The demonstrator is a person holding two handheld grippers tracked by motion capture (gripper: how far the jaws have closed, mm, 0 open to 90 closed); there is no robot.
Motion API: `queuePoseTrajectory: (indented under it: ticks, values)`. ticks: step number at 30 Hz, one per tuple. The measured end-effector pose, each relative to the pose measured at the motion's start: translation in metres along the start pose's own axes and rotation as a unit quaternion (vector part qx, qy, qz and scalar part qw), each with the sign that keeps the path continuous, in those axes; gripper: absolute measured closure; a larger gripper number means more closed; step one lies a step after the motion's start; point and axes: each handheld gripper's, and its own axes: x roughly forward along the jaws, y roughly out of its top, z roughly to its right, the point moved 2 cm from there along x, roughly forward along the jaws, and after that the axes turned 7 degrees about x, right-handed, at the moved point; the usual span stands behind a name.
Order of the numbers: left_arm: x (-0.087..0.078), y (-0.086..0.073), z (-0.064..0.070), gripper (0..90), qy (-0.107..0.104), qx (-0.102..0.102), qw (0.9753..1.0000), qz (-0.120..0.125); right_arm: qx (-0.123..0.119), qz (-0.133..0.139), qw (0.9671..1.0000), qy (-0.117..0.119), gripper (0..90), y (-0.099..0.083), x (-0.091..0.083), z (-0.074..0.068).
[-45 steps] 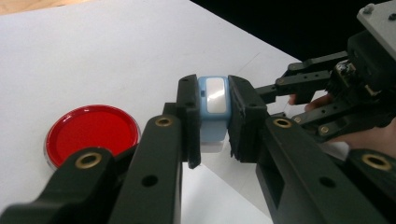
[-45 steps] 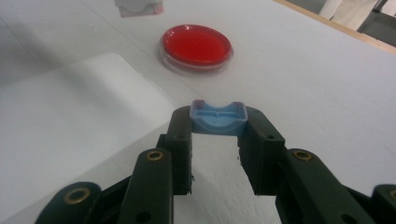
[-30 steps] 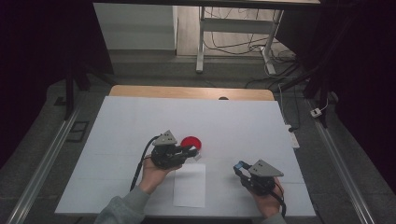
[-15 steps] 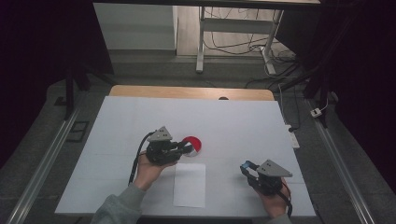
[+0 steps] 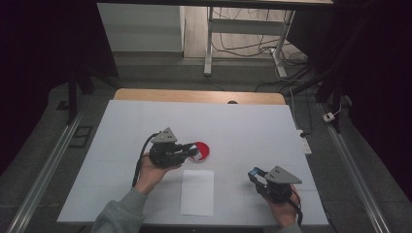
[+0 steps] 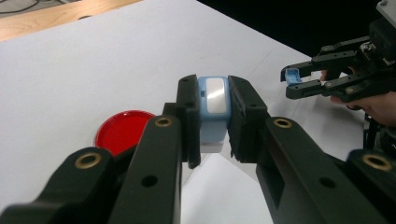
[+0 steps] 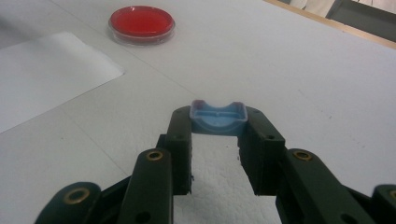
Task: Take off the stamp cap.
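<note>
Drawn back toward the desk's [image 5: 121,121] near edge since earlier, right gripper [image 7: 218,122] pinching a blue cap [image 7: 218,117], left gripper [image 6: 213,116] (beside the red dish [image 6: 122,130]) clamping a blue-and-white block [image 6: 213,105], white paper [image 5: 197,192] between.

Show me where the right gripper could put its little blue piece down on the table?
Plenty of bare table lies beyond the right gripper, between the red dish and the far right edge. The far left is bare too. It is crowded in the middle front: the left gripper, the dish and the white paper sit close together.
</note>
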Motion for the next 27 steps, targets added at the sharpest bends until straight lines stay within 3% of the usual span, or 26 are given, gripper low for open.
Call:
queuePoseTrajectory:
  ticks: [14,27]
  values:
    - [0.0,0.0,-0.01,75.2,0.008,0.001,0.9999,-0.013,0.0,0.001,1.0,-0.002,65.5,0.0,-0.001,0.002]
    - [0.012,0.006,-0.024,75.2,0.011,0.004,0.9997,-0.019,-0.001,-0.002,1.0,-0.003,65.6,-0.001,0.0,0.003]
